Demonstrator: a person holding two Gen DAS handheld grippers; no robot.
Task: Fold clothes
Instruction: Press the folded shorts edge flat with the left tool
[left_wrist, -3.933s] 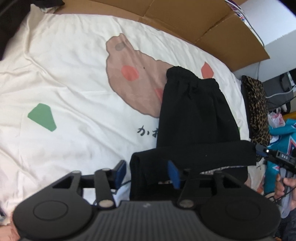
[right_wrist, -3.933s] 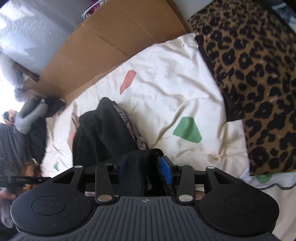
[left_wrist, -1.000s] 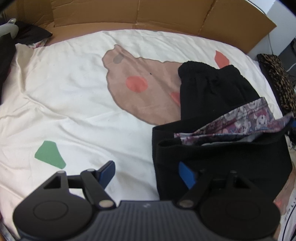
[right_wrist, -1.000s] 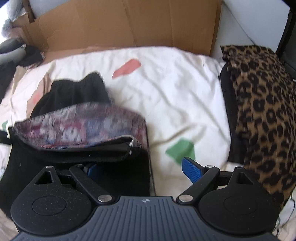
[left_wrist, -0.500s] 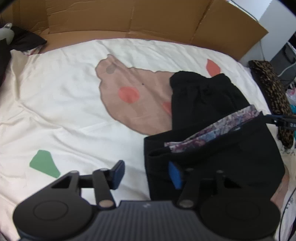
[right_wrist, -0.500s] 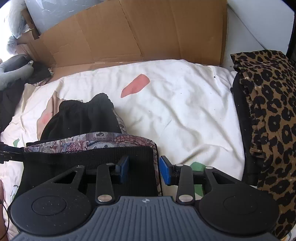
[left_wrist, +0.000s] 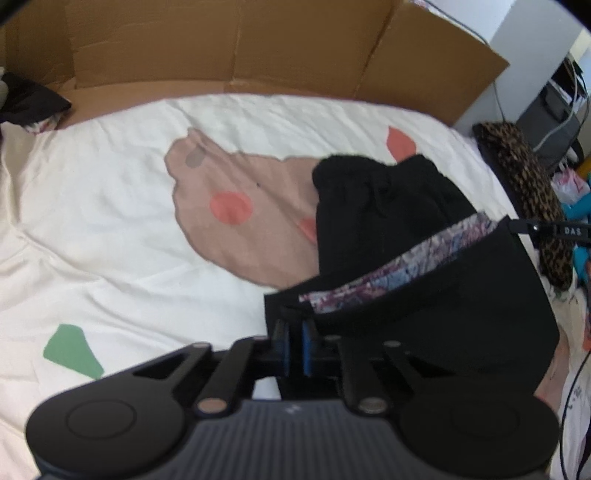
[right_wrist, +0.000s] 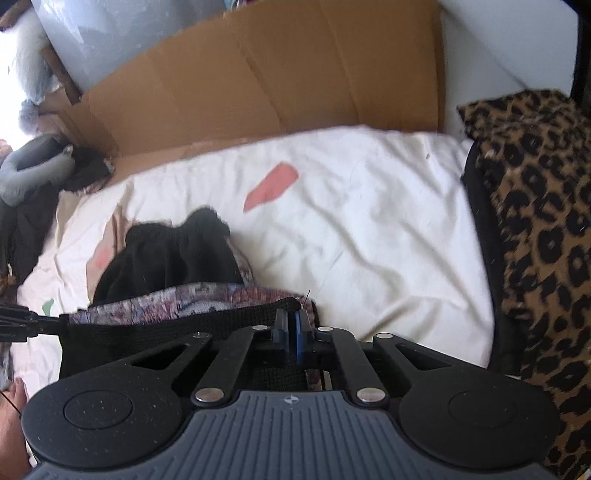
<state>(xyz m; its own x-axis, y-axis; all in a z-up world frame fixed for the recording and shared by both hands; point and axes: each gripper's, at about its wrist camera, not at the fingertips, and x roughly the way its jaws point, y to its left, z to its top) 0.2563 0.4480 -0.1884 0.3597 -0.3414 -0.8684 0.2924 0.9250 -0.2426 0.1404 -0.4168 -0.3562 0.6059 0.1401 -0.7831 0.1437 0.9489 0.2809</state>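
While spread on white bedsheet (left_wrist: 110, 221), black garment (left_wrist: 436, 295) is gripped at near folded edge: left gripper (left_wrist: 294, 345) jaws clenched on left corner, right gripper (right_wrist: 290, 334) jaws clenched on right corner. Patterned lining (left_wrist: 399, 266) exposed along fold. Cardboard (left_wrist: 236, 48) seen behind.

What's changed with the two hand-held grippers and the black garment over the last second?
Both took hold: the left hand-held gripper and right hand-held gripper, open a second ago, have shut on the two near corners of the black garment. Its edge now runs taut between them, with the patterned lining showing above. The waistband end stays on the bedsheet; the leopard-print fabric hasn't moved.
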